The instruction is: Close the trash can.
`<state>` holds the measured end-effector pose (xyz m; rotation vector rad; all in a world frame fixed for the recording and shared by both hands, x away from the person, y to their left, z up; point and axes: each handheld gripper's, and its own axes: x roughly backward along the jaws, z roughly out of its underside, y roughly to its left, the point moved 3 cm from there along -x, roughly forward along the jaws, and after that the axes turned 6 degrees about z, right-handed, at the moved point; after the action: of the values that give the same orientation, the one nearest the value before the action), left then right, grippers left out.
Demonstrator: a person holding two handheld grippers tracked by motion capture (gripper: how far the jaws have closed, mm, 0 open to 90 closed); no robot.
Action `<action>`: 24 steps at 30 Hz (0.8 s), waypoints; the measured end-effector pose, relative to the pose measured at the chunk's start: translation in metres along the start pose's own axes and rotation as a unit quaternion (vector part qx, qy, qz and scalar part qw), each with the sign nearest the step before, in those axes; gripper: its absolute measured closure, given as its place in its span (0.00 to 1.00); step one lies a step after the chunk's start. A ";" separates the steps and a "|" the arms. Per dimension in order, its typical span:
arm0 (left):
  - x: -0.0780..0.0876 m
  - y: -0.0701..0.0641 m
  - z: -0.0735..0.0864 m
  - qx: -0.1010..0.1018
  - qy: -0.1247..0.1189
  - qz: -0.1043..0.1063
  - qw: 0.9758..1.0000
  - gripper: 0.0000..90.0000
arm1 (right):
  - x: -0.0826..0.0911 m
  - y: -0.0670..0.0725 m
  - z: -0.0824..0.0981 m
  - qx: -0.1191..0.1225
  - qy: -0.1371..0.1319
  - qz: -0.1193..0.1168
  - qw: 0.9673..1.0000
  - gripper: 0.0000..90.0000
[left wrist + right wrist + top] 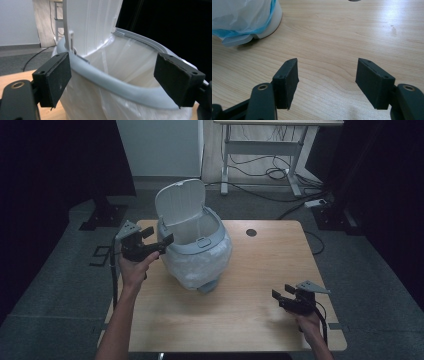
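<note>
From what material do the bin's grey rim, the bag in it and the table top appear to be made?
Grey rim: likely moulded plastic, smooth and matte, with an even soft sheen.
Bag: thin translucent plastic film, wrinkled and milky.
Table top: wood or wood-look laminate, pale grain lines, slightly glossy reflection.

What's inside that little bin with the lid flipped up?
A thin white plastic liner bag lines the inside of the bin and folds out over its sides under the grey rim ring. The bottom is hidden by the rim and liner, so any contents can't be seen.
</note>
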<state>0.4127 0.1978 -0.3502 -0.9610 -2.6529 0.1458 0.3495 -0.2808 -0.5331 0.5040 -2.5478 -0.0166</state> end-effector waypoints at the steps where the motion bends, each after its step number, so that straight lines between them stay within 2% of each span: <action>1: 0.000 0.000 0.000 0.000 0.000 0.000 1.000 0.16 | 0.000 -0.001 0.000 -0.001 0.000 -0.001 1.000 0.38; 10: -0.015 0.008 -0.018 -0.010 0.010 -0.009 1.000 0.16 | 0.002 -0.005 0.000 -0.009 -0.003 0.002 1.000 0.38; 19: -0.026 0.018 -0.032 -0.011 0.010 -0.017 1.000 0.16 | 0.001 -0.005 0.000 -0.007 0.001 -0.002 1.000 0.38; 24: -0.035 0.027 -0.044 -0.007 0.007 -0.013 1.000 0.16 | 0.002 -0.005 0.000 -0.013 0.000 -0.003 1.000 0.38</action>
<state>0.4690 0.1953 -0.3233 -0.9266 -2.6554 0.1150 0.3499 -0.2865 -0.5328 0.5014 -2.5424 -0.0526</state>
